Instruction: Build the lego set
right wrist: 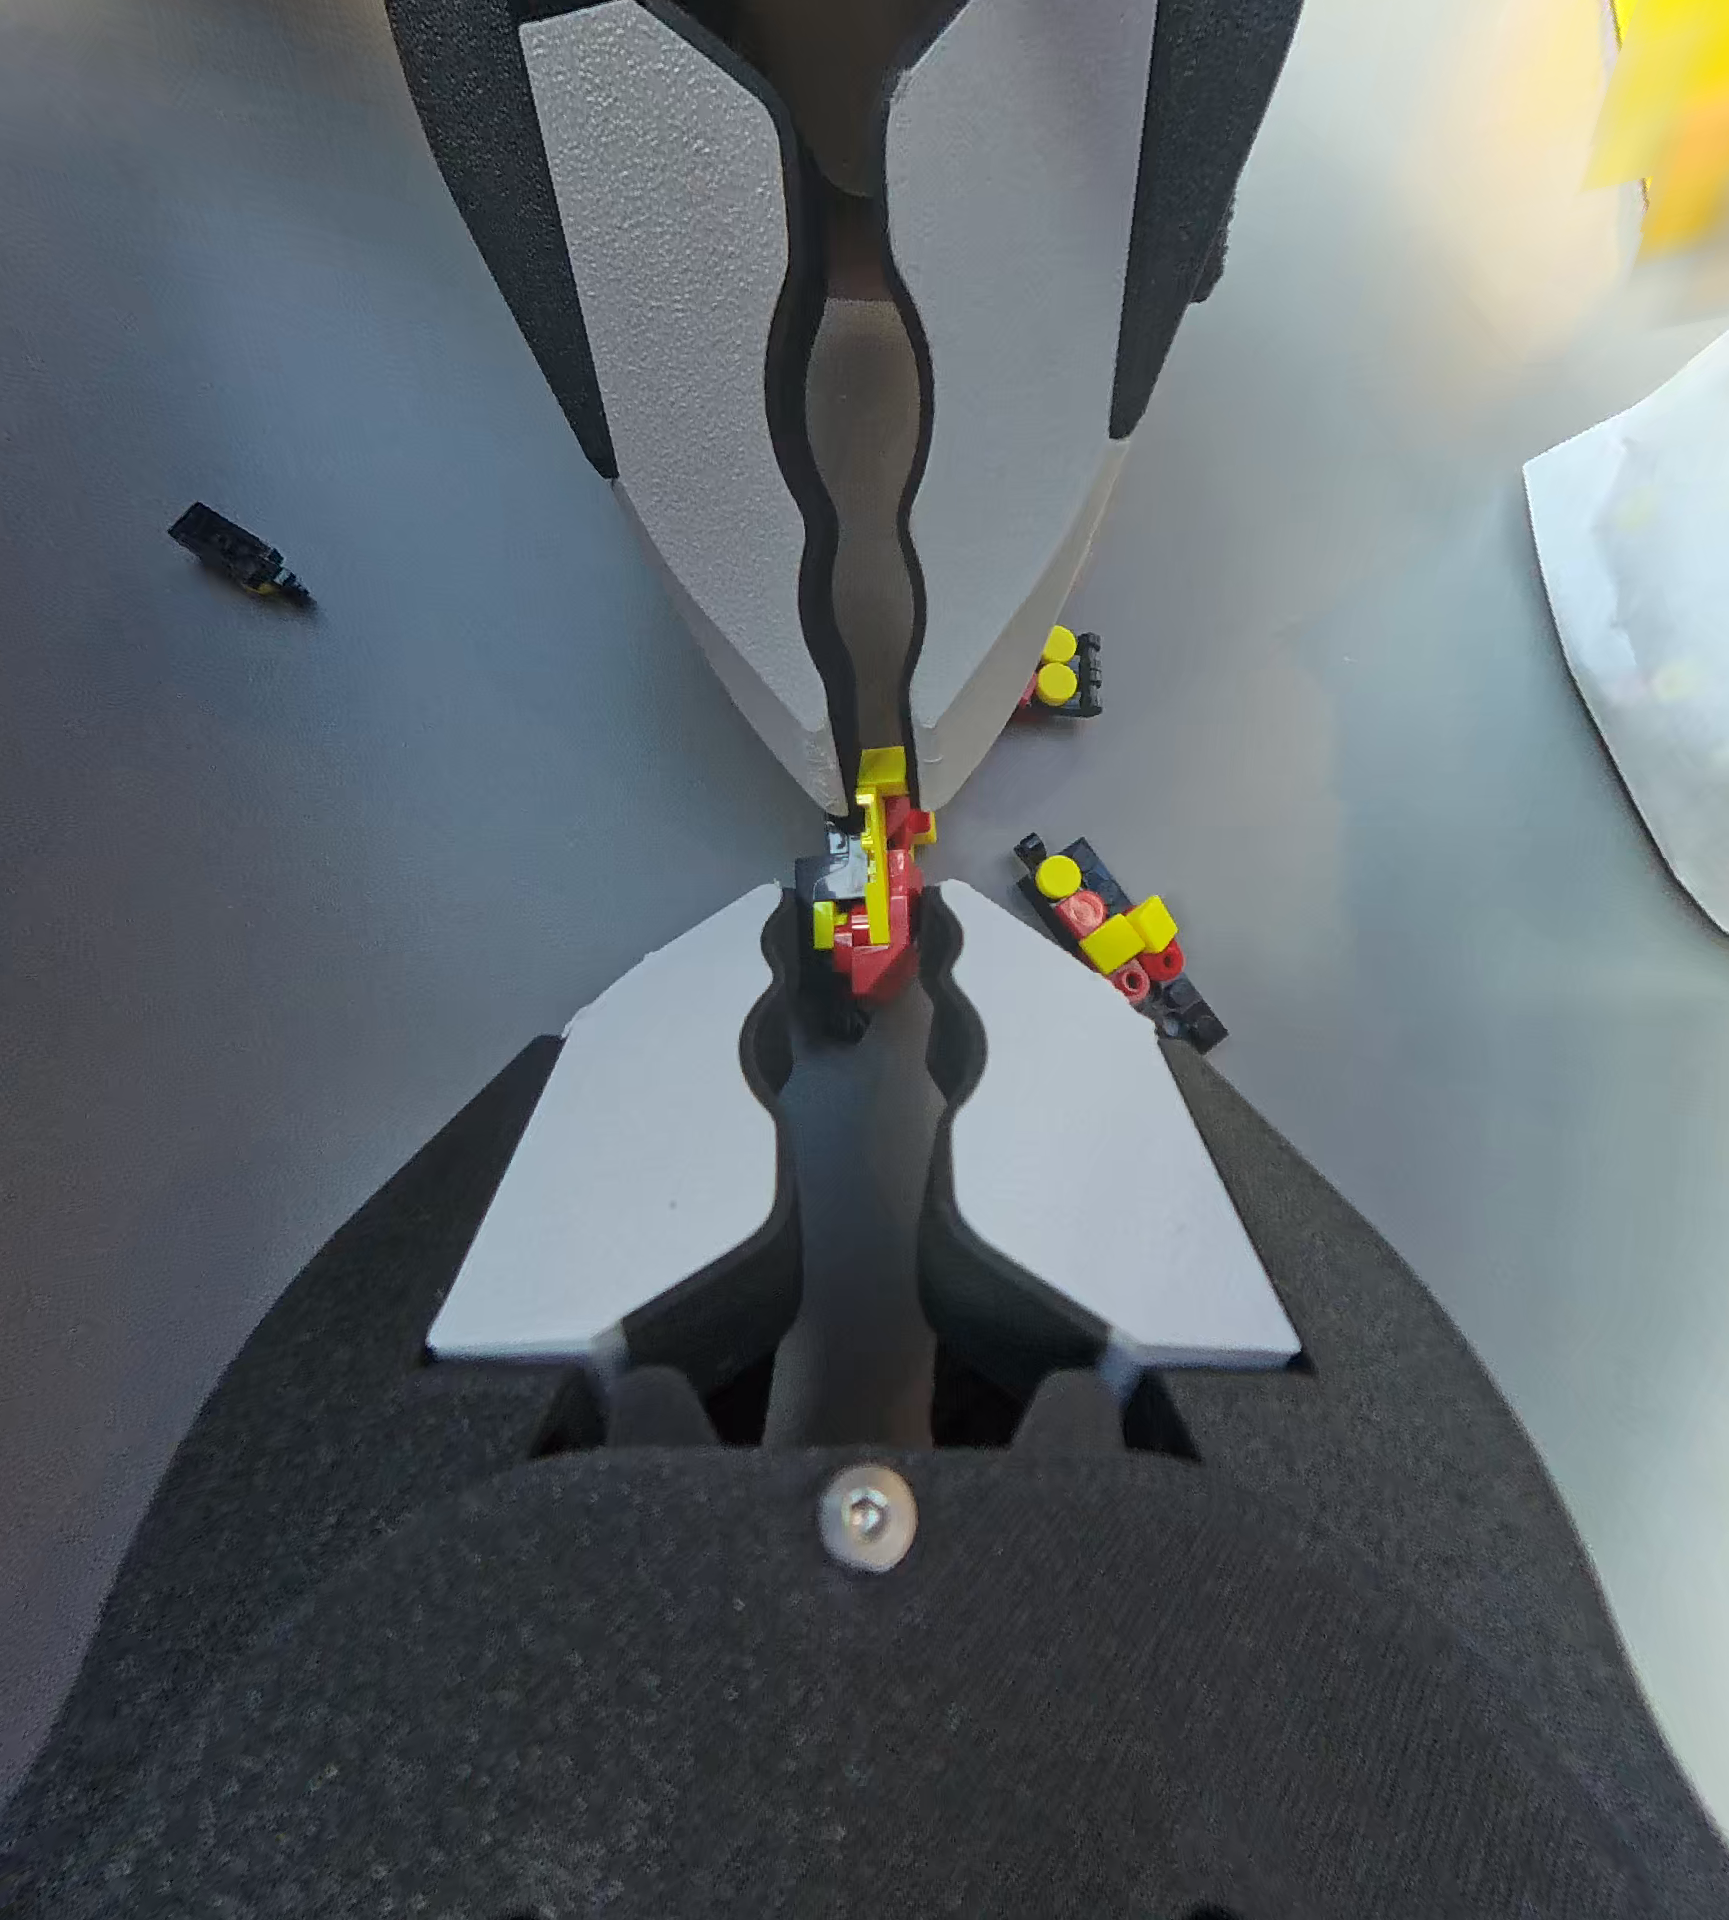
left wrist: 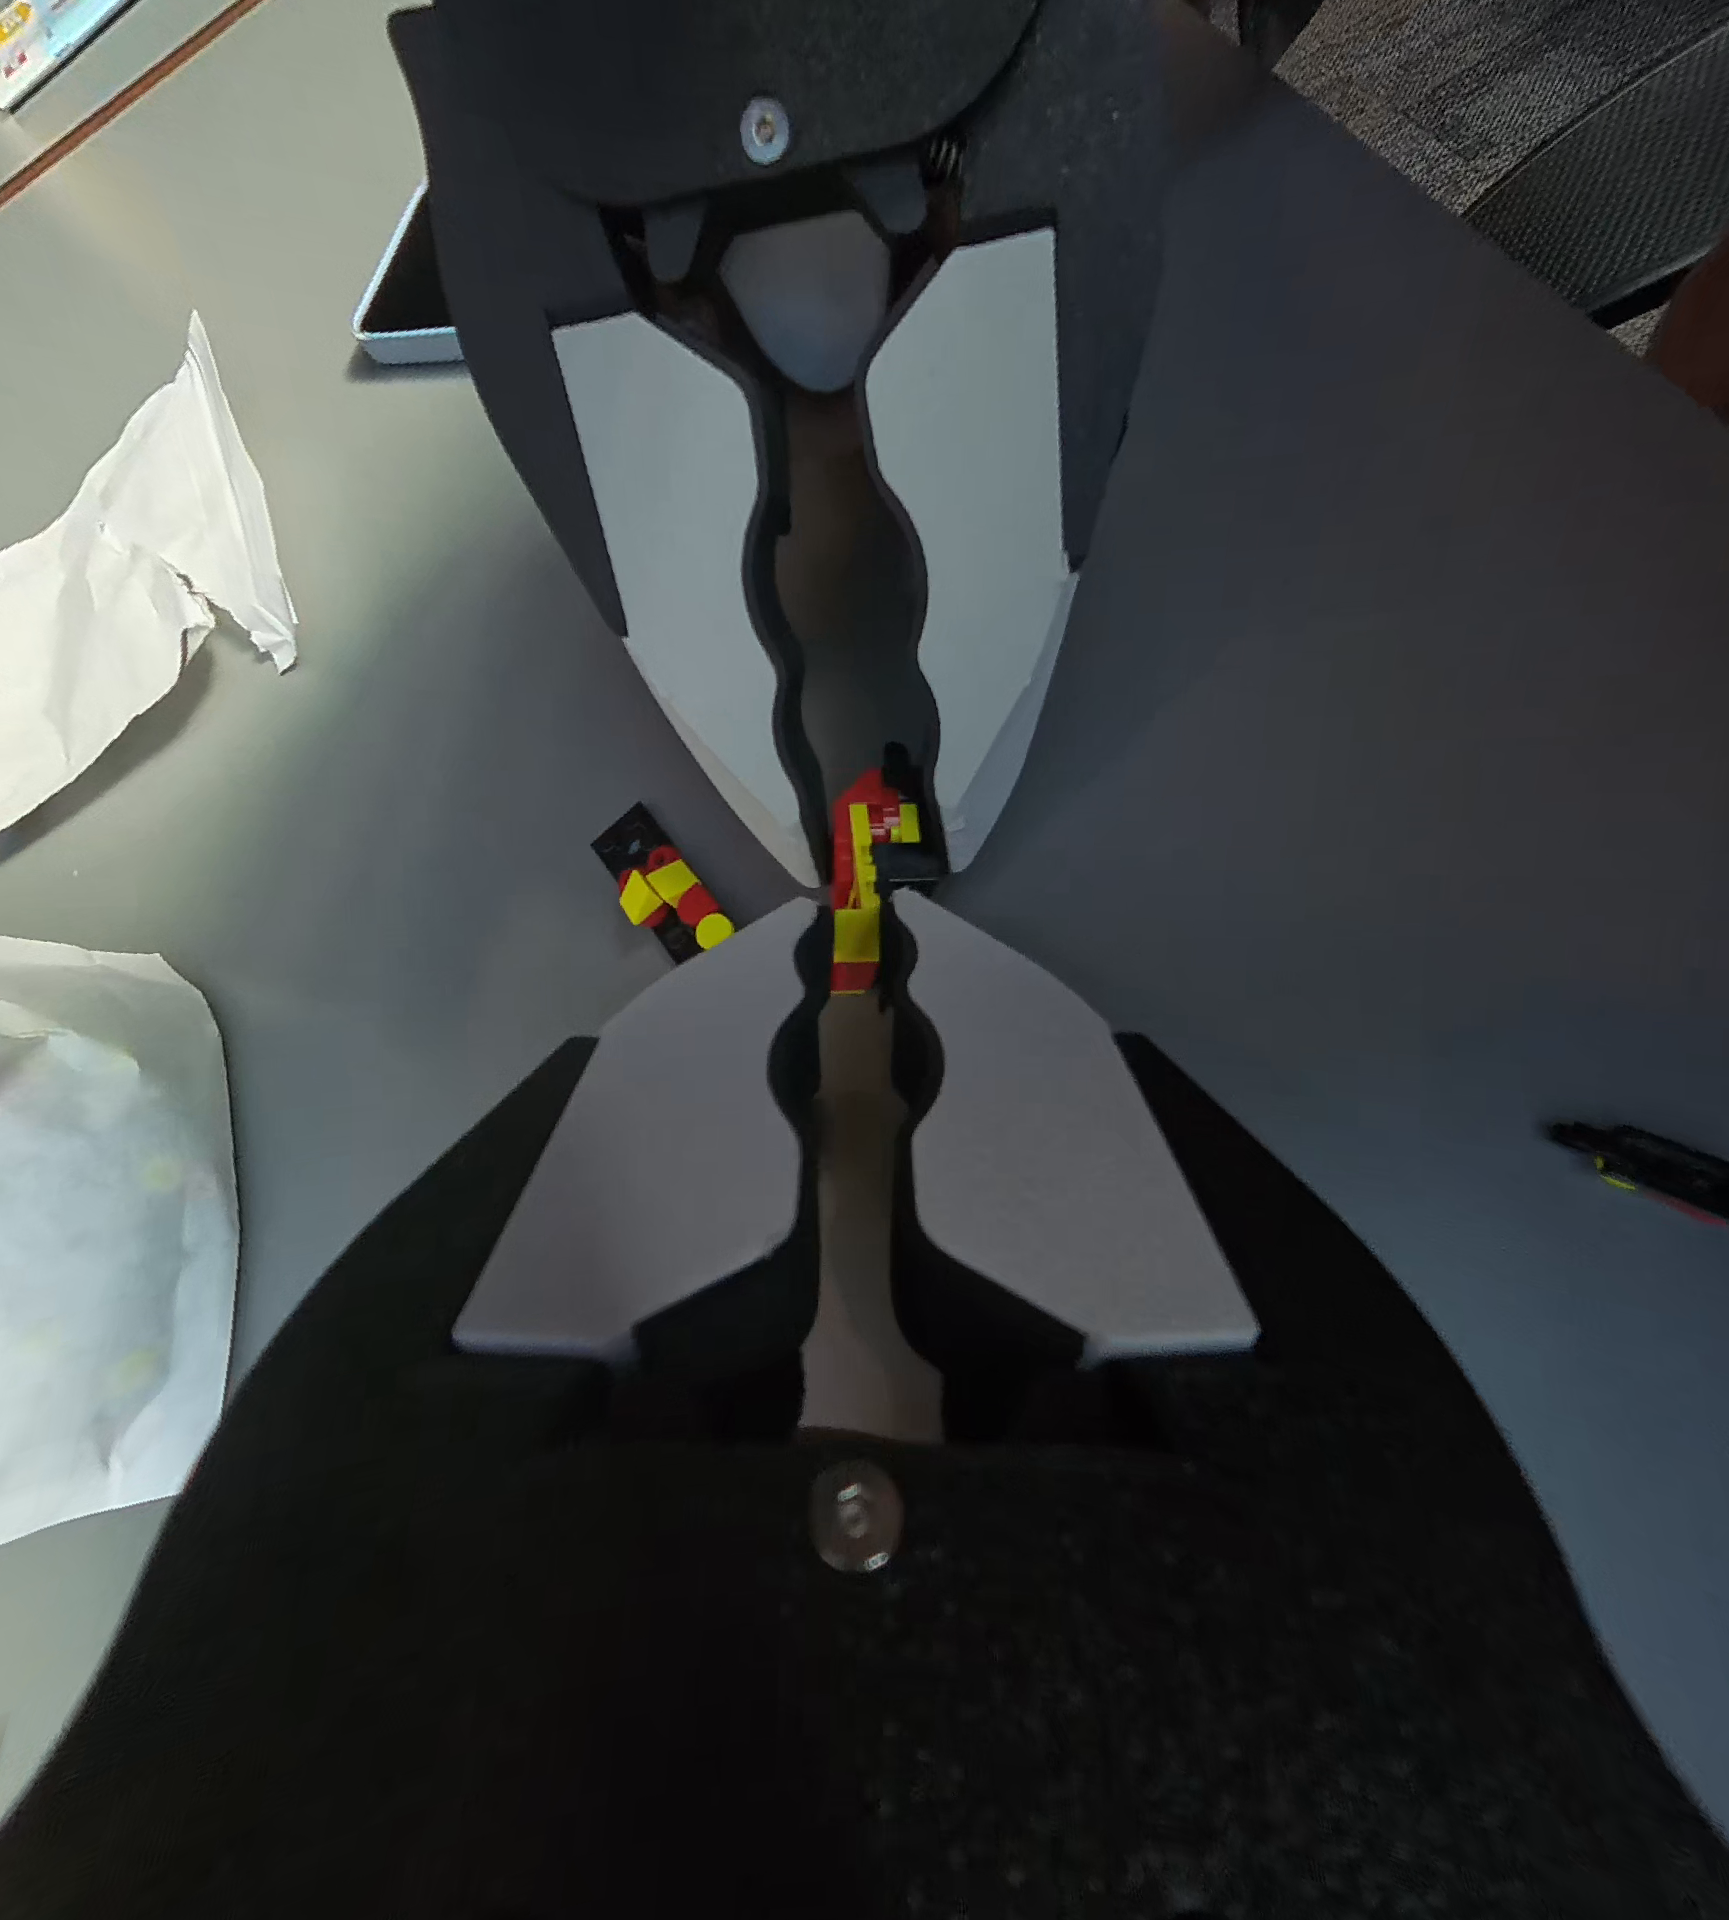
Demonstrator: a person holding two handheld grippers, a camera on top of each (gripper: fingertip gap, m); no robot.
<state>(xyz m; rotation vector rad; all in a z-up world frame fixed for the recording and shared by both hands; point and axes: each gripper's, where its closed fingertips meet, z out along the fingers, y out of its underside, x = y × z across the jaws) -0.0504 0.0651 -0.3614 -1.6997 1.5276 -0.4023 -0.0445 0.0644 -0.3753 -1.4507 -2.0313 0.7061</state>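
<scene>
Left claw and right claw meet tip to tip, both clamped on one small red-and-yellow plastic lego assembly over the grey worktop; a black studded plate lies at three o'clock.

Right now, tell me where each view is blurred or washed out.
Left wrist view: white bag at left edge is soft; centre red-and-yellow assembly sharp. Right wrist view: yellow packaging top right is blurred and overexposed, glare whitens the grey table beside it.

crumpled white paper: far left of the tool | blue-edged tablet: ahead-left, partly hidden | white bag: near left | grey table: beneath | yellow packet: ahead-right, blurred
</scene>
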